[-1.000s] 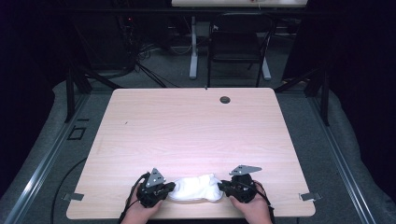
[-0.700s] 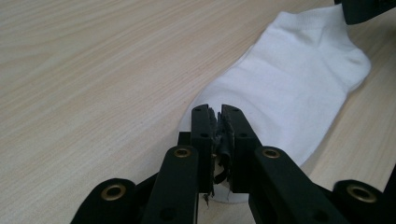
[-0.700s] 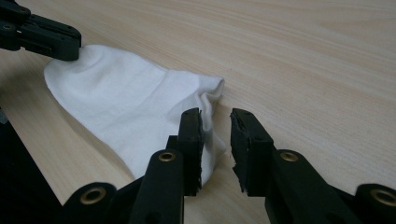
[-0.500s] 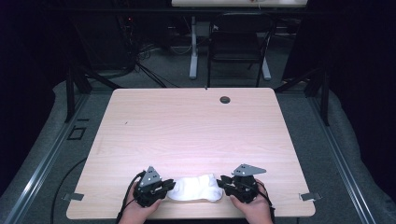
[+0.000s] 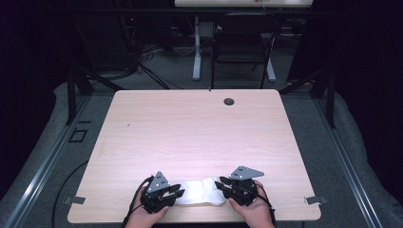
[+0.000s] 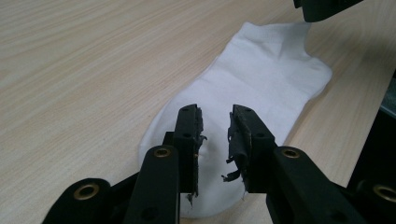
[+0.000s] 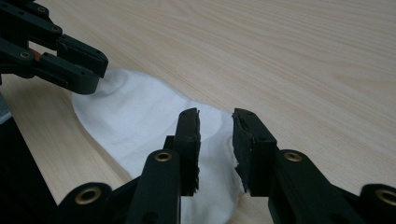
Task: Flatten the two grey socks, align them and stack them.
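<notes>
White sock (image 5: 199, 191) lies flat at near edge of table (image 5: 190, 133), between grippers. Left gripper (image 6: 215, 135) jaws just opening, parted above sock, gripping nothing. Right gripper (image 7: 215, 135) likewise parted, released. Laying-out looks done; folding probably remains.

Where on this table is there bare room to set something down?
Nearly all of the table is bare: from the white sock at the near edge back to the small round hole near the far edge, and out to both side edges. It is crowded only where the left gripper and right gripper flank the sock.
</notes>
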`<action>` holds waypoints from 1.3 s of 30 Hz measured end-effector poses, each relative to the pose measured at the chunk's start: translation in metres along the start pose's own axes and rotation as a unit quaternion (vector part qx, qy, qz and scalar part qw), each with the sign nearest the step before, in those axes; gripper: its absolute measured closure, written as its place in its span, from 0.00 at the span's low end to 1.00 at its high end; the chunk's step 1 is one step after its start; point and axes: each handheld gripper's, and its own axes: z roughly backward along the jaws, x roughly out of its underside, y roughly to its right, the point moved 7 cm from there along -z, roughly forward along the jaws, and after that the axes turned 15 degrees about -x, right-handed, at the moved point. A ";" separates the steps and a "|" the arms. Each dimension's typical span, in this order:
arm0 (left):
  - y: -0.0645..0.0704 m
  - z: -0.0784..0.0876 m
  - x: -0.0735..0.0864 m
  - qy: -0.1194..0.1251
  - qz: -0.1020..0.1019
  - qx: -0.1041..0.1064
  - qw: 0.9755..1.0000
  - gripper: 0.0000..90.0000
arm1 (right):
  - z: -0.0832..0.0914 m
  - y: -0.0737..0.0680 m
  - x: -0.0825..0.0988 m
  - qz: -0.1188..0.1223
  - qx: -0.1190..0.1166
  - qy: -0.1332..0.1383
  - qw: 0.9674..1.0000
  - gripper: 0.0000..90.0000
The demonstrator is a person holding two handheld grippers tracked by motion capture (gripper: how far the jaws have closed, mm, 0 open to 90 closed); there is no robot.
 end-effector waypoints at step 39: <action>-0.003 -0.015 0.015 -0.022 -0.033 0.002 0.999 0.66 | -0.024 0.004 0.024 0.009 -0.032 -0.050 0.998 0.65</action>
